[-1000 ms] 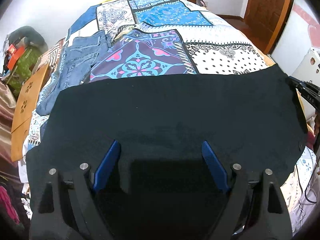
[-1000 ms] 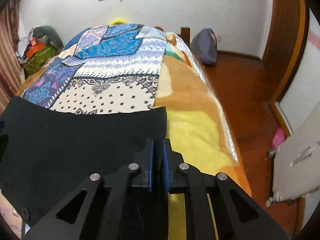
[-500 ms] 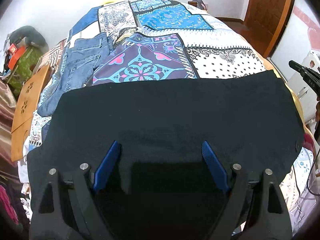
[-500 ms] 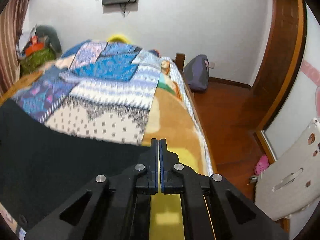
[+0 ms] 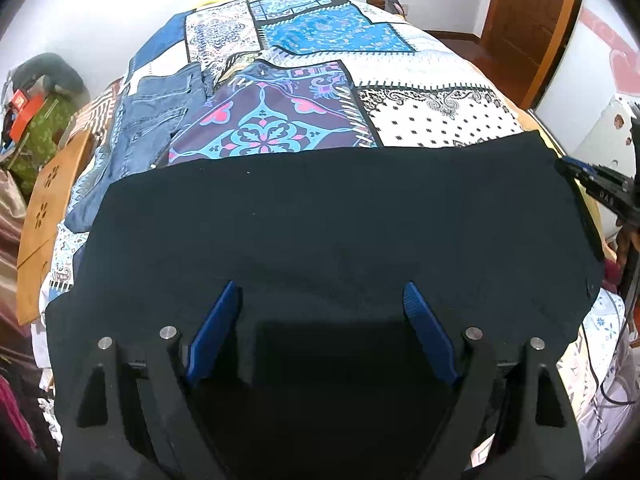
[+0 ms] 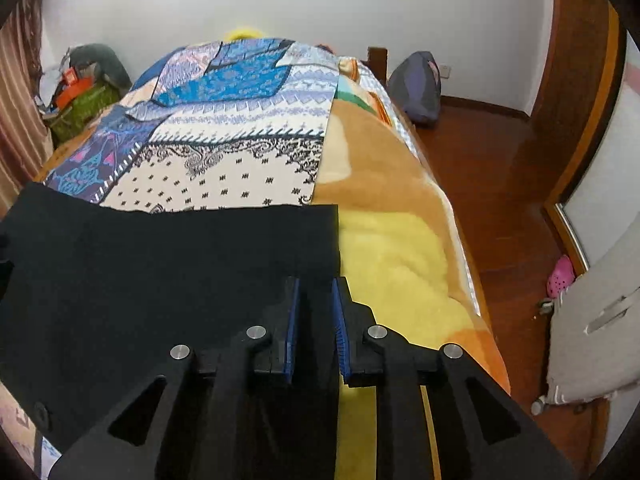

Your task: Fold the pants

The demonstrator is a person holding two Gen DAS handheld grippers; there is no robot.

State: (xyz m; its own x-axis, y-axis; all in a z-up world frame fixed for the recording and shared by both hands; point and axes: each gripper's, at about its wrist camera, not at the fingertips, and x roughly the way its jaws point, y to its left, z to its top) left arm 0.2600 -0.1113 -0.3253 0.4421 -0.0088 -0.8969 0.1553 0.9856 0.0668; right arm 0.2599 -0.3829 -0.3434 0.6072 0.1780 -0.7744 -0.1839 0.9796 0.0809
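Fingers of the right gripper (image 6: 316,284), clenched a moment ago, now part over the flat black fabric pants' (image 6: 160,264) three-o'clock edge, ready to regrasp; the left gripper (image 5: 320,296) gapes wide.

Bright, even indoor light (heavy fisheye bending, dark vignetted corners).

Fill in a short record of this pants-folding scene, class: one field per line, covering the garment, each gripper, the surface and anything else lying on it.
garment: black pants, spread flat across the near end of the bed
left gripper: open wide, over the pants
right gripper: partly open, at the pants' right edge
surface: patchwork bedspread
also on bed: blue jeans, far left
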